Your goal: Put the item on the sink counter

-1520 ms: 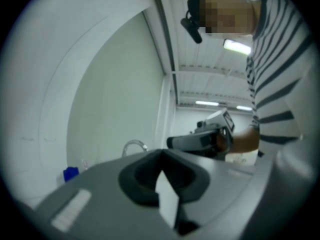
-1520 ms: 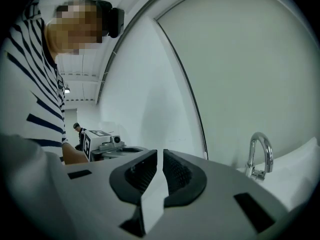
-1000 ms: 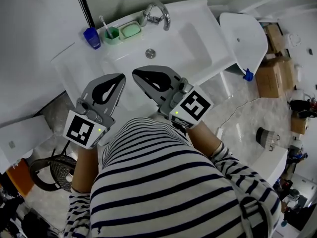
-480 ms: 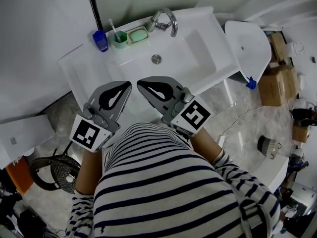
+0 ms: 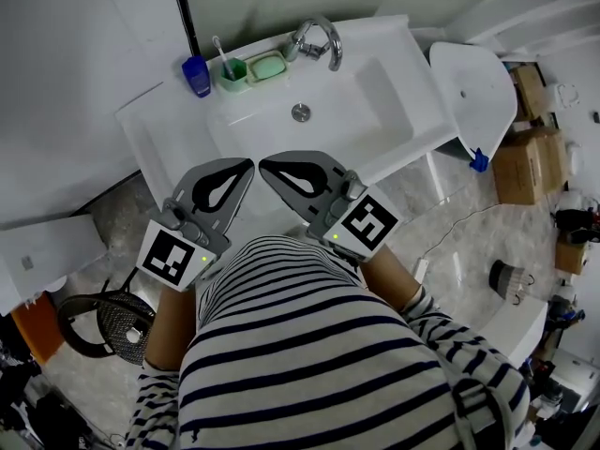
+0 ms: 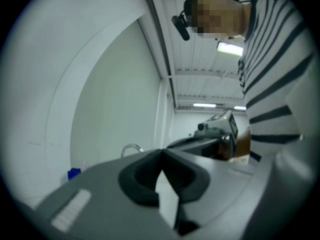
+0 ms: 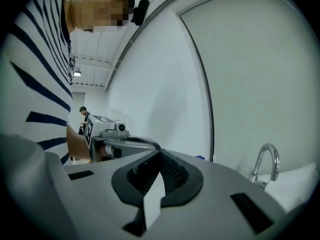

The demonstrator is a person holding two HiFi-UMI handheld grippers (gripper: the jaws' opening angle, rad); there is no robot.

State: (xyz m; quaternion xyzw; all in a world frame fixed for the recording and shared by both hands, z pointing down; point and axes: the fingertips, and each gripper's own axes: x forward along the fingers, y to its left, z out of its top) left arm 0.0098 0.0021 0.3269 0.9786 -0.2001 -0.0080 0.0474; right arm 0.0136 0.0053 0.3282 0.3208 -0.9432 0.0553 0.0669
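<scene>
now | white sink counter (image 5: 159, 131) | grey marbled floor (image 5: 452, 237) | cardboard boxes (image 5: 521, 162)

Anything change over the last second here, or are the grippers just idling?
Nothing taken or released. Only the head view shifted slightly. The left gripper and right gripper stay shut, empty, side by side at the front edge of the sink; blue cup and soap dish unmoved.
</scene>
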